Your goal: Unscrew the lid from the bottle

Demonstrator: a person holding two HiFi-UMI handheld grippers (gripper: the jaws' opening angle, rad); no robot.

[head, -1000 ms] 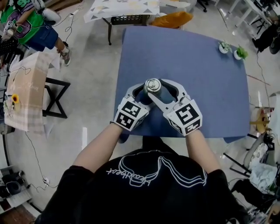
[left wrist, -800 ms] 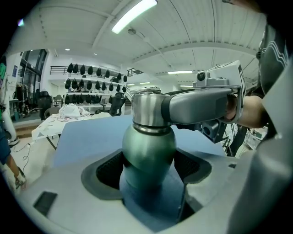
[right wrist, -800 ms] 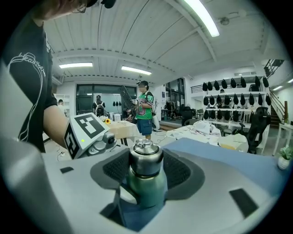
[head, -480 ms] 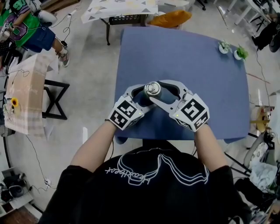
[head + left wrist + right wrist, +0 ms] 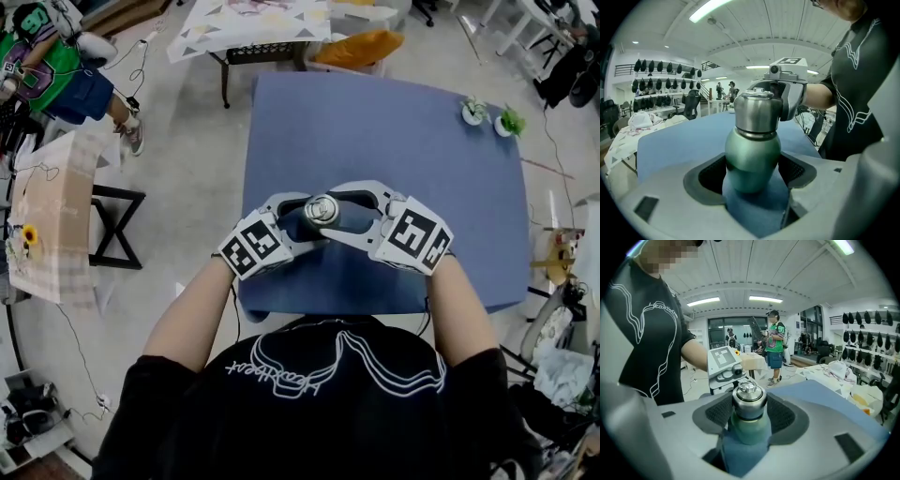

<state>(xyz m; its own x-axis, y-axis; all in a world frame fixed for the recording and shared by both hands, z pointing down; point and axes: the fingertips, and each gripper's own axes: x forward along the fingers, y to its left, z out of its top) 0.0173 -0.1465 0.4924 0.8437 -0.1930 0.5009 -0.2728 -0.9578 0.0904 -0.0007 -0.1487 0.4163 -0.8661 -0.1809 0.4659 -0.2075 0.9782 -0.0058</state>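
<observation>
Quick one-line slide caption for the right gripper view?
Right hand-held gripper clamps the steel lid of a green bottle standing on the blue table.

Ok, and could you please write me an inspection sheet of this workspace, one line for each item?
Surface: blue table, mostly bare.
Job's things: green bottle stands upright near the person's edge; steel lid is on it, not yet off.
Clutter: two small potted plants at the far right corner, well apart from the bottle.
Grippers: left gripper is closed on the bottle's green body; right gripper is closed on the lid.
Cables: thin cable lies on the floor left of the table.
Surroundings: cloth-covered side table at left, orange cushion beyond the table, person in a green shirt far left.
</observation>
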